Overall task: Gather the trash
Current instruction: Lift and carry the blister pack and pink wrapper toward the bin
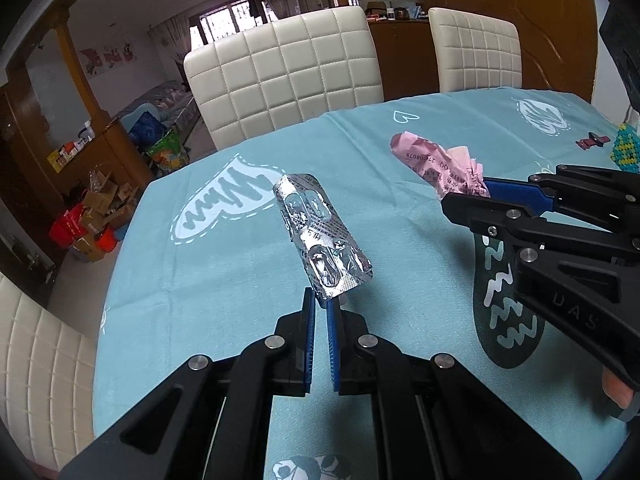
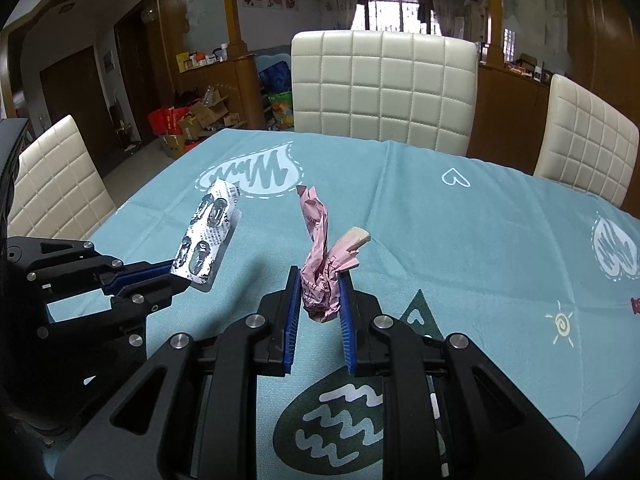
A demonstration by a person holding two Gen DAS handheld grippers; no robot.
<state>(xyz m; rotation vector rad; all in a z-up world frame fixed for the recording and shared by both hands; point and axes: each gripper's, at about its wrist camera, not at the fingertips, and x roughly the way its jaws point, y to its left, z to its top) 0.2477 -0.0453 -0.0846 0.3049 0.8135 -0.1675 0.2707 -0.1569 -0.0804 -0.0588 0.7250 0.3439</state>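
So on our left gripper [image 1: 320,306] the blue pads are pinched tight on the near end of a silver blister pack [image 1: 320,236], which sticks up and away toward 12 o'clock, lifted clear of the teal tablecloth [image 1: 200,300]. From the right wrist view that same pack [image 2: 206,236] sits out at about 10 o'clock. Our right gripper [image 2: 320,280] has its jaws fairly narrow, squeezing a crumpled pink paper [image 2: 320,276]; the wad pokes up past the fingertips, with a small tan piece [image 2: 356,238] jutting out at 1 o'clock, can't tell what it is. From the left wrist view the pink paper [image 1: 440,164] shows at 2 o'clock. Past both, at 12 o'clock across the table, stands a white quilted chair [image 2: 384,88], and another one [image 2: 588,152] at 2 o'clock.
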